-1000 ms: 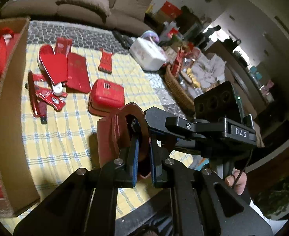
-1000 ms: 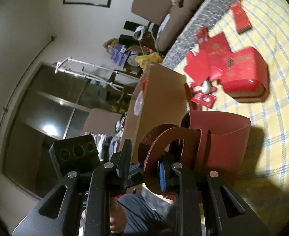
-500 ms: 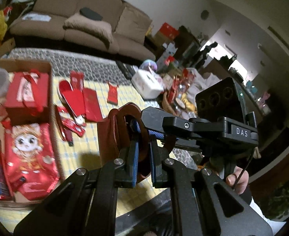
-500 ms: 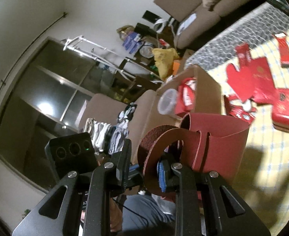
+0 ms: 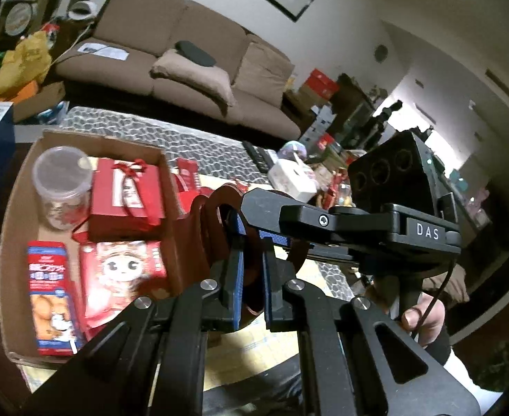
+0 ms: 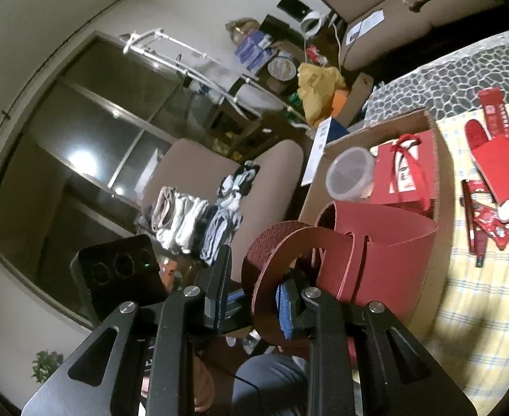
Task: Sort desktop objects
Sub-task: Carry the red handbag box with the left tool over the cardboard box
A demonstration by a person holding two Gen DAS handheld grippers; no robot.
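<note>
Both grippers grip one dark-red felt bag (image 6: 375, 260) by its handle loops: left gripper (image 5: 252, 289) clamped on one loop, right gripper (image 6: 254, 298) with its jaws apart, one finger hooked through the other. Bag hangs beside the cardboard box (image 5: 15, 201) at frame left.

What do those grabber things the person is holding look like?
Both are black, with silver screws and blue pads on the fingers. The left tool looks the same as the right tool, which has "DAS" printed in white, a boxy block with three round holes, a green light and a thin black cable.
</note>
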